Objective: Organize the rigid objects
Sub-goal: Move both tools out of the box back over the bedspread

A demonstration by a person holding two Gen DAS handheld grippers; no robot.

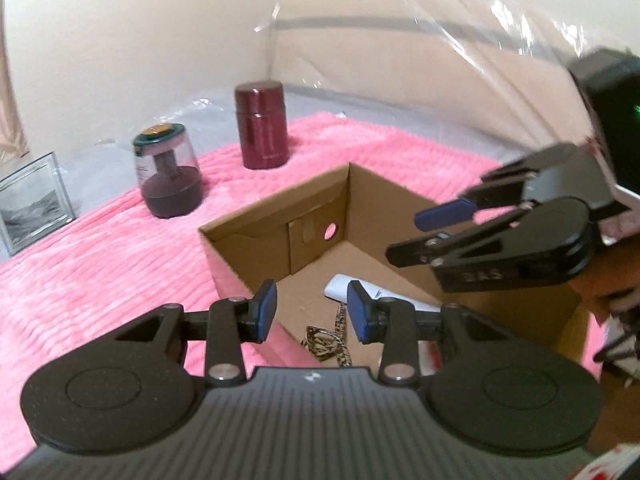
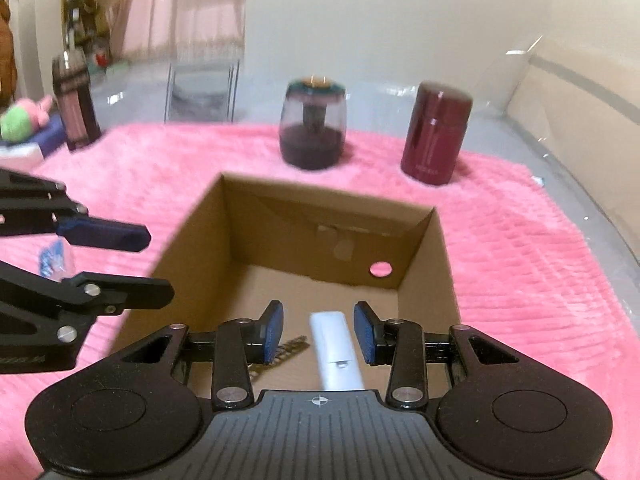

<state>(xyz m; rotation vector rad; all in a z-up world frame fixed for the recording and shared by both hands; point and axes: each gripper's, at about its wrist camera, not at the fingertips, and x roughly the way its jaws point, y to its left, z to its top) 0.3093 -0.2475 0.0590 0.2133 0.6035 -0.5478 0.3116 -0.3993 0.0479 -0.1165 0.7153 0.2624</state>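
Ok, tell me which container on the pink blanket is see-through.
The green-lidded jar, left of the maroon canister in the right wrist view. Its walls are clear, showing a dark base inside; the canister is opaque.

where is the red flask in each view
Left wrist: red flask stands upper centre-left on the pink blanket, beyond the box's far corner.
Right wrist: red flask stands upper right, beyond the box's far right corner.
Shared landmark: the round hole in the box wall.
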